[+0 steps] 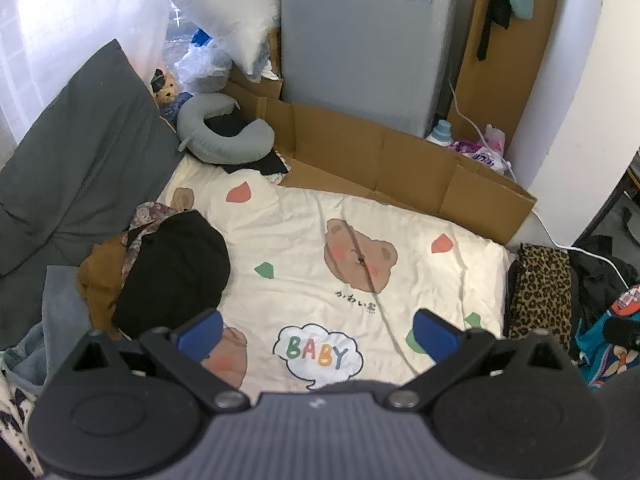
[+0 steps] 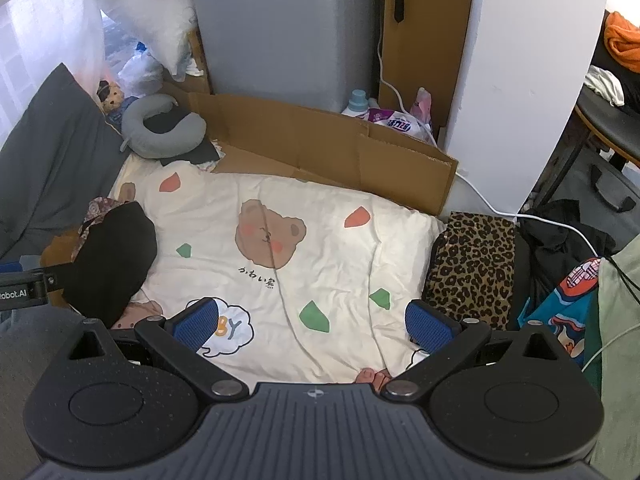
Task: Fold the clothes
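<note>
Both tools hang above the bed, jaws spread wide and empty: the left tool (image 1: 318, 334) over the "BABY" print, the right tool (image 2: 312, 322) beside it. The quilt (image 1: 320, 240) is bare in the middle; clothes wait at its edges, a black garment (image 1: 172, 268) heaped on brown and floral pieces at the left, a leopard piece (image 1: 540, 292) at the right. No fold has begun. Probably best to lift one garment alone by two corners, lay it flat mid-quilt, and smooth it before folding.
</note>
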A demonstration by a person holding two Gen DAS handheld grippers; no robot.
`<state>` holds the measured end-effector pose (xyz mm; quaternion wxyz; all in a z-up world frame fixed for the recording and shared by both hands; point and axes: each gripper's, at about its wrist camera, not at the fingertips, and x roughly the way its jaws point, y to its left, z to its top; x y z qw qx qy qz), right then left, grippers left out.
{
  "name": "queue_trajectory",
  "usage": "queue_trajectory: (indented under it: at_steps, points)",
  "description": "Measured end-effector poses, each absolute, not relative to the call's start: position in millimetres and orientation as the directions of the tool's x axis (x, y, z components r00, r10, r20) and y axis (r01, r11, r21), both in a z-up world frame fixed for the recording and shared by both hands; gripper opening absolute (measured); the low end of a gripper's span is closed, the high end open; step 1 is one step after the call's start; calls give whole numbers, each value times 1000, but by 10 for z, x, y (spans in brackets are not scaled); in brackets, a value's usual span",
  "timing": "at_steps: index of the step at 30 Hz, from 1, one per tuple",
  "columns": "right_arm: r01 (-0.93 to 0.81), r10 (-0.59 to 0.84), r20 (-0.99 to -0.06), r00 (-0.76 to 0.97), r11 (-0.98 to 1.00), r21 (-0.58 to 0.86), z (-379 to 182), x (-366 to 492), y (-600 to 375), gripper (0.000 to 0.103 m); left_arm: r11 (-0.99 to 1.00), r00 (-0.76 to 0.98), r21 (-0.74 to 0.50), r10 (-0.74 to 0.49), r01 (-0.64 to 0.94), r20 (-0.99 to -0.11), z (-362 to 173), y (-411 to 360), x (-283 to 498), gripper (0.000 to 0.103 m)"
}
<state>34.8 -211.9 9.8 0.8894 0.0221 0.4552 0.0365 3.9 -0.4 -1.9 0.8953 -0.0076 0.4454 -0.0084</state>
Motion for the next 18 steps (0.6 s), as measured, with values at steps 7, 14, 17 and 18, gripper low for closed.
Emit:
queue_trajectory:
  at_steps: [7,14,17,18]
  points:
    - [-45,15,-789,614,999,-15,107,374,-2142,103,1000,619,-11,-16,11,-785,8,11,-51,102]
    - [-28,60,-781,622,998,54,150,358,-2168,103,999,629,17,-8,34,-778,-3,-13,8,102]
    - [-33,74,-782,619,997,68,150,386,-2221,103,999,630,24,0,30,-776,-12,-63,-35,102]
    - [-31,72,-779,623,997,68,148,372,-2203,103,999,630,25,0,31,-776,-7,-70,-34,102]
